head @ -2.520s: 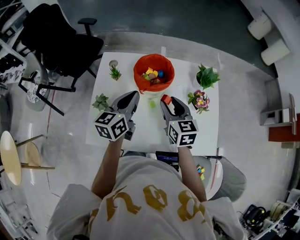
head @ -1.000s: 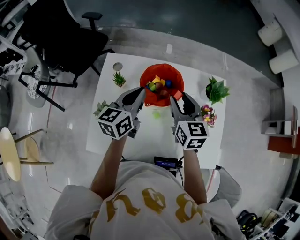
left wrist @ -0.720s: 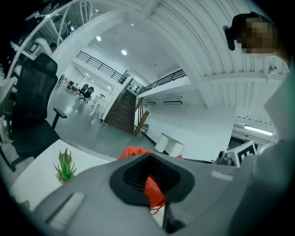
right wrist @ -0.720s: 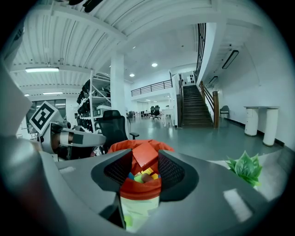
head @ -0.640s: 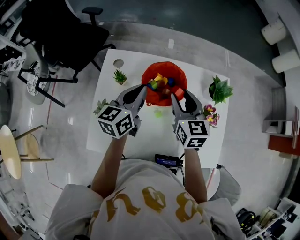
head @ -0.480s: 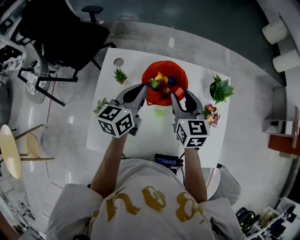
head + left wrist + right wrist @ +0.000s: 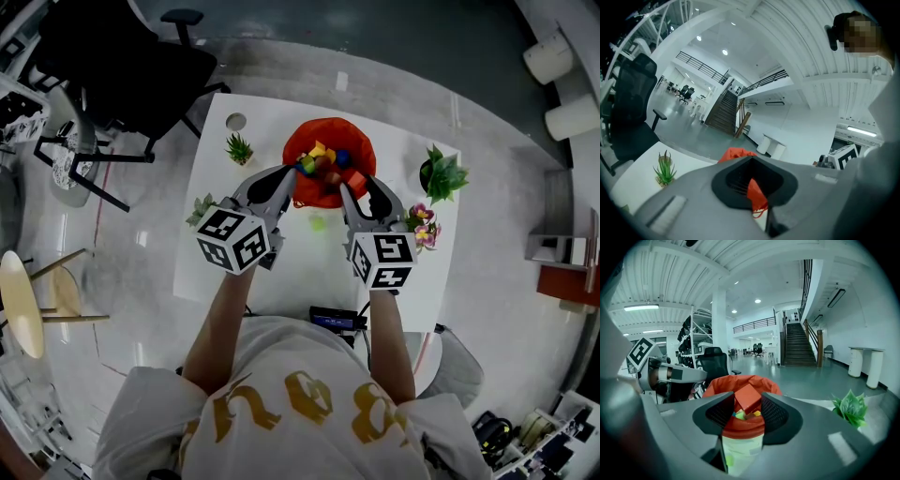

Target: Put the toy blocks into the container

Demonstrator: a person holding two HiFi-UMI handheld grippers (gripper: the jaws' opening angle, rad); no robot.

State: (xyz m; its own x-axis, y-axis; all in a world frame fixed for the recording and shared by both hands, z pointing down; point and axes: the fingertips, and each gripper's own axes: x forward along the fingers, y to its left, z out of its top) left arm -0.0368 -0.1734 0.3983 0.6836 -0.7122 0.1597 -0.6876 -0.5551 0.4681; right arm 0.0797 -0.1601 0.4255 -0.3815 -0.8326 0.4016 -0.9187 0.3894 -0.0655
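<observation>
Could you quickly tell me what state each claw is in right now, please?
Left claw: closed on the rim of the red container.
Right claw: closed on a red block, above the container.

White bench [image 7: 281, 272] on grey floor. Spiky green plant [image 7: 240, 148] at bench 11 o'clock, round hole [image 7: 235, 122] just beyond. Small leafy plant [image 7: 200, 210] at 9 o'clock edge. Potted green plant [image 7: 442, 175] at 2 o'clock, flowering plant [image 7: 424, 228] near it at 3 o'clock. Black office chair [image 7: 122, 66] off bench at 10 o'clock. Pale round stool [image 7: 19, 309] at 8 o'clock, well apart. Two white cylinders [image 7: 548, 58] far off at 1 o'clock
</observation>
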